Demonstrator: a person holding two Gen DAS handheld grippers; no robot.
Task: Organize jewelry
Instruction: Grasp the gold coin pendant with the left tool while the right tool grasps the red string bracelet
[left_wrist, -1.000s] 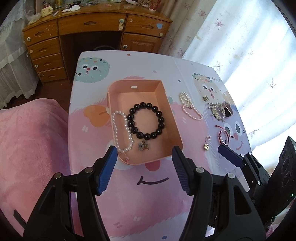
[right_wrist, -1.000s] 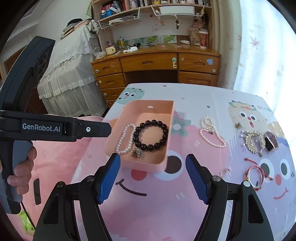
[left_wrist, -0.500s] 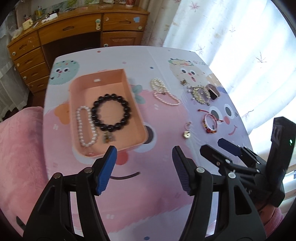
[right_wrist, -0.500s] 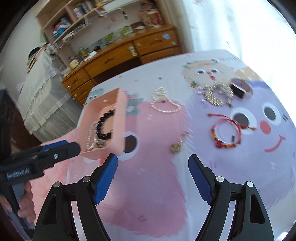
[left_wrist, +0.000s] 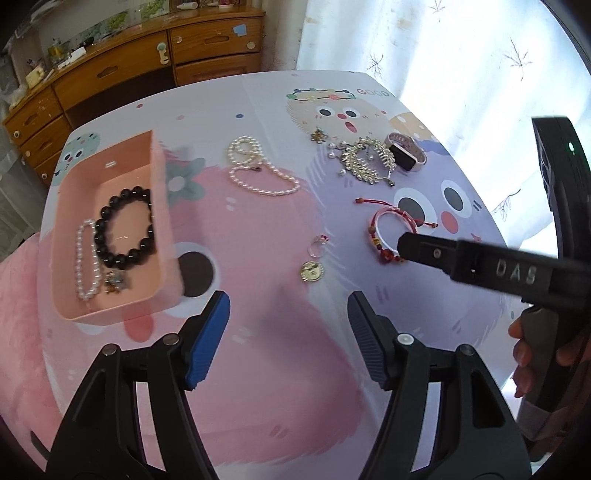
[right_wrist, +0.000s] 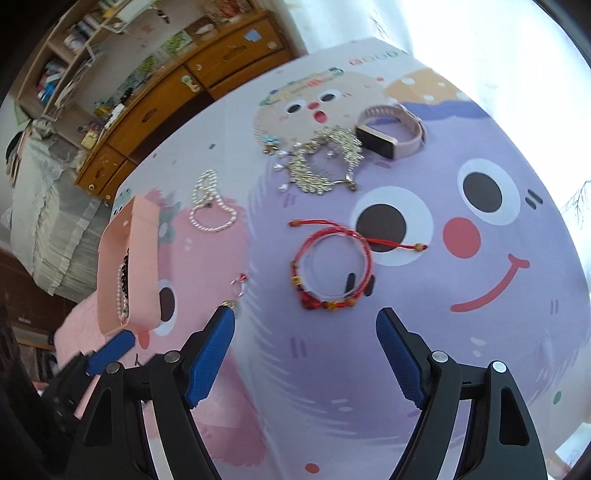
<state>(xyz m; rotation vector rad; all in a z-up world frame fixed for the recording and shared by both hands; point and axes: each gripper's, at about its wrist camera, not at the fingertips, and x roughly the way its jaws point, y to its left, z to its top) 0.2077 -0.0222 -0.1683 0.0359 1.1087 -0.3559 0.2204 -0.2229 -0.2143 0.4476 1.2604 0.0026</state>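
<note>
The bench (left_wrist: 280, 369), under a cartoon-printed cloth, carries everything, and the pink tray (left_wrist: 110, 310) at its left side serves as the landmark: it is the collecting place, which is why the sorted pieces lie inside it and the unsorted ones lie spread out to its right. Inside the tray a black bead bracelet (left_wrist: 125, 227) lies flat beside a white pearl bracelet (left_wrist: 85, 258), with a small charm (left_wrist: 116, 282) just below them near the tray's near wall. Right of the tray, near its far corner, a pearl necklace (left_wrist: 255, 168) lies looped on the cloth. Farther right, well apart from the tray, sit a silver leaf-shaped ornament (right_wrist: 325, 162) and, touching its far side, a pink-strapped watch (right_wrist: 391, 127). Nearer, a red cord bracelet (right_wrist: 332, 269) lies flat and loose, straight ahead of the right gripper (right_wrist: 304, 347), whose jaws stand released and empty above the cloth; judging by this aim, the bracelet is the next piece to gather. Between the bracelet and the tray lies a gold coin pendant (left_wrist: 312, 271) with a small ring (left_wrist: 319, 246). The left gripper (left_wrist: 288, 332) hovers near the tray's right corner, jaws spread wide and holding nothing, probably waiting its turn.
</note>
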